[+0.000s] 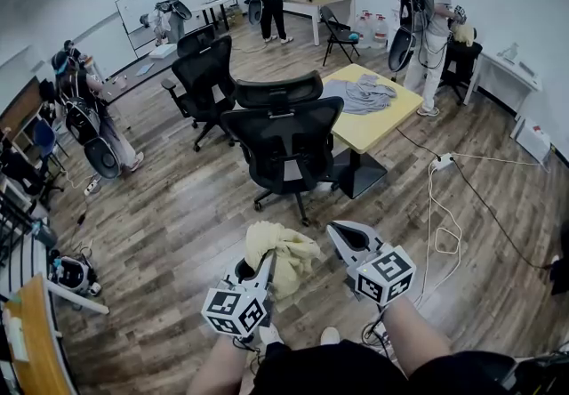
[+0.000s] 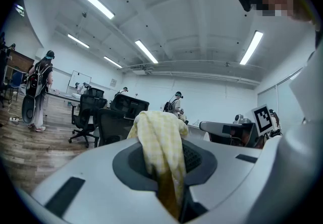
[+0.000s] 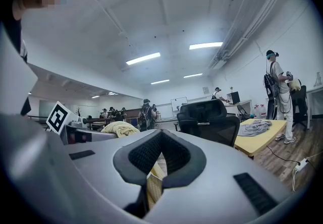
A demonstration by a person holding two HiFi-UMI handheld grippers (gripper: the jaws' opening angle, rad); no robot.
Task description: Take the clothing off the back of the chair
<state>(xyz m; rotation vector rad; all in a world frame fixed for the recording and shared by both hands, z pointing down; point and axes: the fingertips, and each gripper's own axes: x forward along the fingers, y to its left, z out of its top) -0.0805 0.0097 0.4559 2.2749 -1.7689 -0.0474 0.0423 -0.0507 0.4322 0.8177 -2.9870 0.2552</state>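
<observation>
Gripping the yellow garment (image 1: pixel 280 255) with the left gripper (image 1: pixel 260 267): pads (image 2: pixel 199 160) clamped on a thick bunch that billows over the jaw tips and droops beneath. Pinching a thin strip of the same cloth in the right gripper (image 1: pixel 342 235), jaws drawn almost together around it. Holding the bundle low and close to the body, between the two grippers, above the wood floor (image 1: pixel 178 233). Facing a black office chair (image 1: pixel 286 140) straight ahead, well apart from the garment. Just beyond and to its right, a yellow table (image 1: pixel 396 113) bearing a heap of gray clothes (image 1: pixel 360 93). Farther out, another black chair (image 1: pixel 206 73), a white power strip (image 1: pixel 443 162) with its cable looping across the floor, a person (image 1: pixel 431 20) with a backpack past the table, others at the room's edges.
</observation>
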